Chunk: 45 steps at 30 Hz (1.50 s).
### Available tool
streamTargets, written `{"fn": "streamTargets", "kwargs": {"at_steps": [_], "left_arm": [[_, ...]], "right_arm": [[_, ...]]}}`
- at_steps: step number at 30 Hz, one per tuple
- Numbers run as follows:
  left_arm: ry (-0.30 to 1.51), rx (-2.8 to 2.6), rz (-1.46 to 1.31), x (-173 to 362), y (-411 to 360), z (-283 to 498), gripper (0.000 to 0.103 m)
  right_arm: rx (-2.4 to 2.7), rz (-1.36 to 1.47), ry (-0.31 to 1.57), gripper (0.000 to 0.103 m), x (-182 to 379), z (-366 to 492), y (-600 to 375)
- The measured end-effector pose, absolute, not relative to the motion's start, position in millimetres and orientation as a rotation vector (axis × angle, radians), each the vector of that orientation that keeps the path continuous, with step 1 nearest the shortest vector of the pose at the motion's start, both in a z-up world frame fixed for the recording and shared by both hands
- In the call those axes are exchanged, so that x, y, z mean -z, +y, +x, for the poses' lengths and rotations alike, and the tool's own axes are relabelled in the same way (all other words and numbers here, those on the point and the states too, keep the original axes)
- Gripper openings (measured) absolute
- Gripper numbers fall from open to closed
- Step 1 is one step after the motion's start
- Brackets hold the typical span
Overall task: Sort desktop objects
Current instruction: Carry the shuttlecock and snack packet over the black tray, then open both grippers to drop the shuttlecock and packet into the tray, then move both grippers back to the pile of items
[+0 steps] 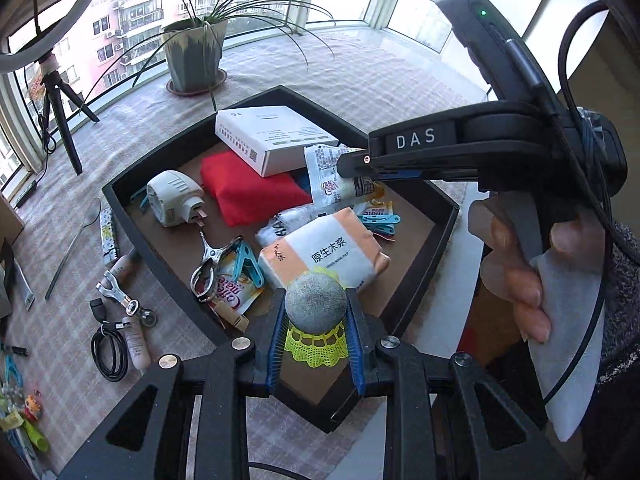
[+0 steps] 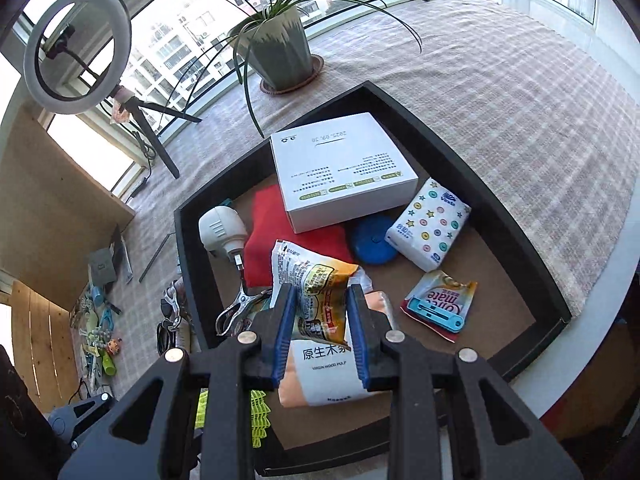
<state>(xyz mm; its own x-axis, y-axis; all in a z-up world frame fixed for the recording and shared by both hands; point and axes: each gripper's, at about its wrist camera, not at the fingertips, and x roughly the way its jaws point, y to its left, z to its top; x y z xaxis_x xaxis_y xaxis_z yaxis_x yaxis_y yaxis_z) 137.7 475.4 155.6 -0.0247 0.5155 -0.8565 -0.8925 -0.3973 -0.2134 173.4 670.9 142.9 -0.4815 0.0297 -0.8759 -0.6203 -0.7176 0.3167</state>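
Fingers [image 1: 354, 328] of the left gripper [image 1: 316, 332] clamp a yellow shuttlecock [image 1: 316, 312] above the black tray [image 1: 152, 240]; the right gripper [image 2: 320, 320] pinches a Coffee-mate sachet [image 2: 316, 280] over it.

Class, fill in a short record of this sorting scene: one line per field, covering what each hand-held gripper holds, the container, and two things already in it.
Left hand-held gripper: shut on shuttlecock, above the tray's near edge
Right hand-held gripper: shut on coffee sachet, above the tray
Container: black tray
Inside: white box resting on red cloth
Outside, left of tray: black cable
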Motion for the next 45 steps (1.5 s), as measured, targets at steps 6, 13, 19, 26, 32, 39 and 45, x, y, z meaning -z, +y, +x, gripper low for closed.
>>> {"fn": "streamTargets", "kwargs": {"at_steps": [6, 13, 19, 26, 32, 39, 45], "left_arm": [[0.502, -1.653, -1.131, -155.0, 488.4, 149.4, 0.026], [0.501, -1.666, -1.143, -153.6, 491.4, 148.9, 0.036], [0.466, -1.714, -1.17, -155.4, 475.0, 128.0, 0.036], [0.425, -1.843, -1.204, -162.2, 431.2, 78.3, 0.036], [0.366, -2.0, -1.26, -170.2, 373.2, 19.6, 0.036], [0.266, -2.166, -1.38, -168.0, 284.1, -51.6, 0.037], [0.216, -2.316, -1.488, -168.2, 194.2, -110.6, 0.037]], "right_arm": [[-2.207, -1.288, 0.894, 0.026, -141.1, 182.2, 679.8], [-2.193, -1.338, 0.865, 0.04, -137.4, 174.5, 674.6], [-2.207, -1.345, 0.888, 0.045, -140.8, 165.0, 668.5], [-2.281, -1.413, 0.853, 0.047, -144.9, 132.8, 643.3], [-2.388, -1.505, 0.761, 0.047, -151.9, 82.7, 601.4], [-2.558, -1.632, 0.544, 0.05, -166.2, 7.4, 531.4], [-2.716, -1.71, 0.285, 0.05, -180.6, -59.8, 460.6]]}}
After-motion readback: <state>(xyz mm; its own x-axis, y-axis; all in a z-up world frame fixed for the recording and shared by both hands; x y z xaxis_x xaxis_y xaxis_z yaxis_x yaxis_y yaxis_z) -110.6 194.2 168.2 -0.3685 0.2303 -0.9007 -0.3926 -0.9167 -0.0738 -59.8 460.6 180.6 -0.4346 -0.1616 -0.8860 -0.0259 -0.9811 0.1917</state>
